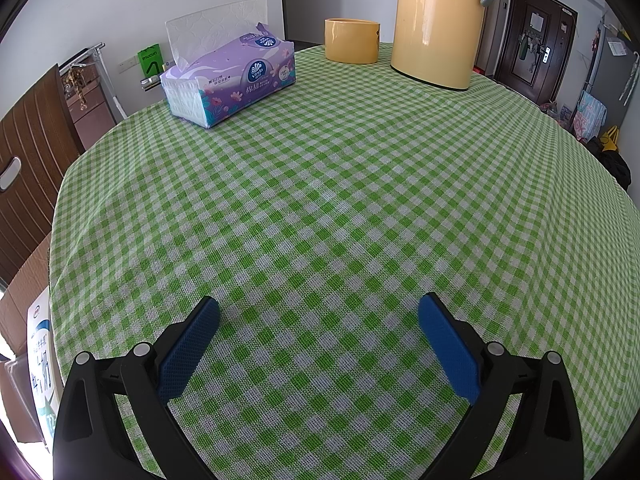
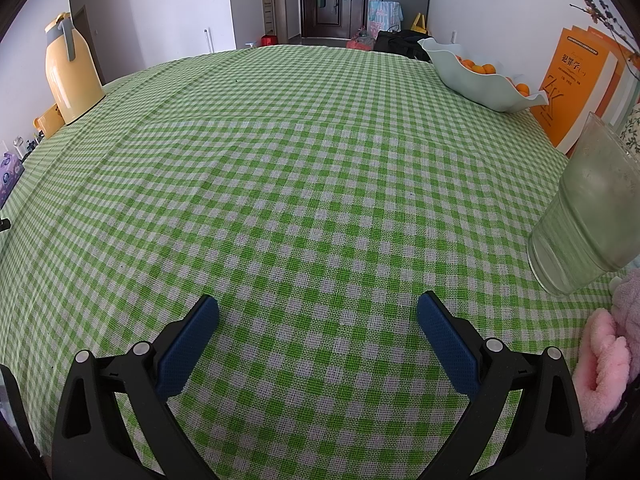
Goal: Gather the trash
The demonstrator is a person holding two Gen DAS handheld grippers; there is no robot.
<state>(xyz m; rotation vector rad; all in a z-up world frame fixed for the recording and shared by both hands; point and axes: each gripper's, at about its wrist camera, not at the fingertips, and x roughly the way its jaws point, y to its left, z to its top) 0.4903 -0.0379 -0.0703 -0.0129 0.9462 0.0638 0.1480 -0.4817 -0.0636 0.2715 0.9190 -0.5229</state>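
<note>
Hovering low over a bench [image 1: 340,184] draped in green-and-white checked cloth, the left tongs [image 1: 319,310] were released, their blue-padded fingers [image 1: 190,346] spread wide with nothing between them; the right tongs [image 2: 318,308] were likewise spread and empty above the same cloth; both pointed forward along the bench, a posture that read as searching rather than grasping.

Through the left view, a purple flowered pack of white tissues [image 1: 230,80] sat at the far left with one sheet standing up, near a short round yellow tub [image 1: 352,40] and a tall pale-yellow flask with a grey handle [image 1: 438,20]; these were pushed to the far edge, probably to keep the middle free.

Through the right view, a pale green wavy bowl of oranges [image 2: 480,76] and upright orange books [image 2: 580,84] lined the far right, while a clear ribbed plastic cup [image 2: 588,208] stood near the right edge beside something pink and fluffy [image 2: 604,364].

No crumpled scrap or wrapper was visible in either view; the trash could not be located, though the plastic cup was the likeliest candidate, a judgement only.
</note>
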